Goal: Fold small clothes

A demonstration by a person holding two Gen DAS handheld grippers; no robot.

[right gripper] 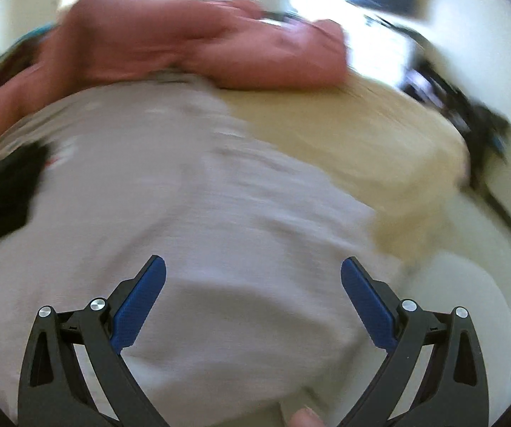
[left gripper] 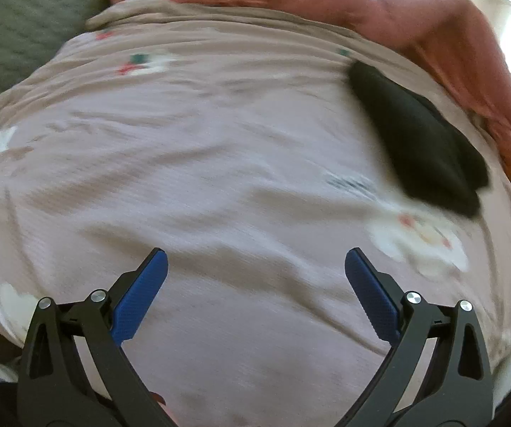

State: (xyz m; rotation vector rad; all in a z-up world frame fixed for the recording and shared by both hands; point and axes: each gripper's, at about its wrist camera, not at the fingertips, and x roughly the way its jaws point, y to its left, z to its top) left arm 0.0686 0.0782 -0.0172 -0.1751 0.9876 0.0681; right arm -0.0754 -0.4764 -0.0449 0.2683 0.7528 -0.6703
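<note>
Left hand-held gripper (left gripper: 256, 267) and right hand-held gripper (right gripper: 253, 275) gape wide, empty, over the mauve cloth (left gripper: 219, 178); black garment (left gripper: 422, 142) at 2 o'clock; right view blurred.

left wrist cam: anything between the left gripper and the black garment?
Only printed mauve sheet, no other object. Left gripper is open above it; black garment lies up right. Shows in the left wrist view.

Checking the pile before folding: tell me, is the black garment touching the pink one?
Cannot tell: in the left wrist view the black garment lies beside the pink garment, their edges blurred.
</note>
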